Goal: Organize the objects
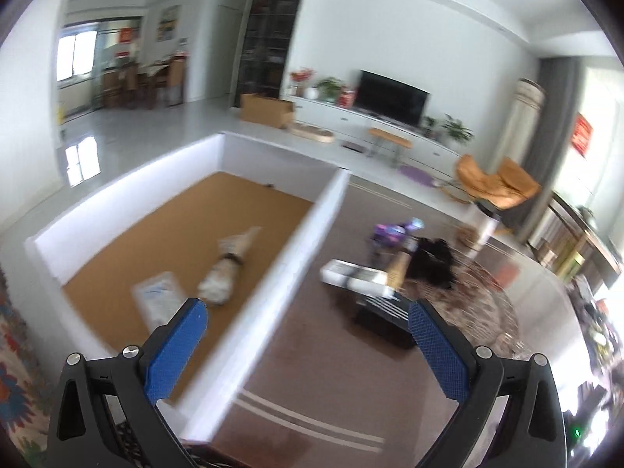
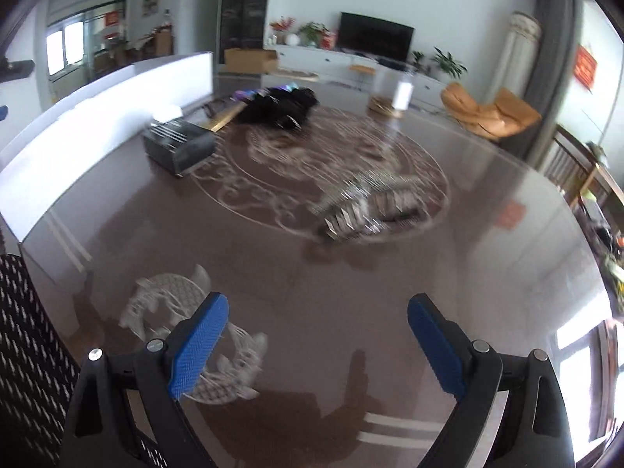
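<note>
My left gripper (image 1: 308, 335) is open and empty, held above the white wall of a white-walled bin (image 1: 312, 218) with a cork floor. Inside the bin lie a wrapped pale bundle (image 1: 226, 273) and a flat clear packet (image 1: 158, 298). Right of the bin, on the brown glass table, sit a white box (image 1: 355, 277), a dark box (image 1: 384, 319), a black cloth heap (image 1: 431, 261) and a purple packet (image 1: 390, 232). My right gripper (image 2: 318, 335) is open and empty above the table. A strip of silver sachets (image 2: 370, 206) lies ahead of it. The dark box (image 2: 179, 144) and black heap (image 2: 280, 107) lie further back.
The table top (image 2: 351, 292) is brown glass with pale ornament. A clear cup (image 2: 403, 93) stands at its far edge. A black mesh chair back (image 2: 31, 351) is at the left. An orange chair (image 2: 487, 113) and TV unit stand beyond.
</note>
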Available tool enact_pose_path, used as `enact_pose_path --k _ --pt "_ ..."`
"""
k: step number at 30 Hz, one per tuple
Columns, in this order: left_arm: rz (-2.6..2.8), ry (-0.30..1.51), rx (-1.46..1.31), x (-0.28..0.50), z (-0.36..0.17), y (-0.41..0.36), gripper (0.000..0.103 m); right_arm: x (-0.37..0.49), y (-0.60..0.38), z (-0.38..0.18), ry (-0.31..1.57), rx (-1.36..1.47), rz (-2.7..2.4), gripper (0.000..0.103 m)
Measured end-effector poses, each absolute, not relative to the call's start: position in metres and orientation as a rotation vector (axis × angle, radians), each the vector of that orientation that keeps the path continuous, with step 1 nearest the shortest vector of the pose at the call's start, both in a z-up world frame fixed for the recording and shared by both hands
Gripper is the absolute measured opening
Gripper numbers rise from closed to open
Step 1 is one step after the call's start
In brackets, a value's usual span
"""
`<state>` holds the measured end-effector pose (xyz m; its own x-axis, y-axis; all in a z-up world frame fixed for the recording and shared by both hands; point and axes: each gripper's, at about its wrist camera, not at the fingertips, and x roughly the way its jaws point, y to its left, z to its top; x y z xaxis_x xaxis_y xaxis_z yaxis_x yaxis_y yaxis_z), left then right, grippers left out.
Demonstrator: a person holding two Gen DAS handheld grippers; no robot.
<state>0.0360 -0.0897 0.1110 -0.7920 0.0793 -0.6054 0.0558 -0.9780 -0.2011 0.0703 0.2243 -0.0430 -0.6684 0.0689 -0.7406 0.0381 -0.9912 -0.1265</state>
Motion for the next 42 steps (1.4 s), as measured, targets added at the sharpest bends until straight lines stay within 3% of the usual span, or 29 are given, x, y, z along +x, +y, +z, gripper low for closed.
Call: enact_pose_path --k 6,12,22,25,36,42 --pt "2.772 -0.108 -1.02 0.045 0.094 -0.014 0.103 0.061 0.248 -0.049 -0.049 -1.333 2.759 0.094" --pt "2.649 0.108 -1.137 0.033 0.048 0.04 0.103 0.048 0.25 -0.059 -0.036 -1.409 2.721 0.094" --pt "2.61 0.113 -1.328 0.008 -0.011 0.048 0.103 0.043 0.261 -0.071 -0.008 -1.464 2.69 0.096" --pt "2.603 0.072 -1.396 0.006 -0.026 0.041 0.103 0.038 0.266 -0.074 0.023 -1.486 2.683 0.102" --pt "2.614 -0.096 -1.478 0.005 -0.036 0.016 0.103 -0.019 0.257 -0.076 -0.051 -1.543 2.767 0.103" --pt "2.628 -0.045 -1.488 0.009 -0.038 0.019 0.103 -0.074 0.232 -0.077 -0.06 -1.505 2.807 0.103"
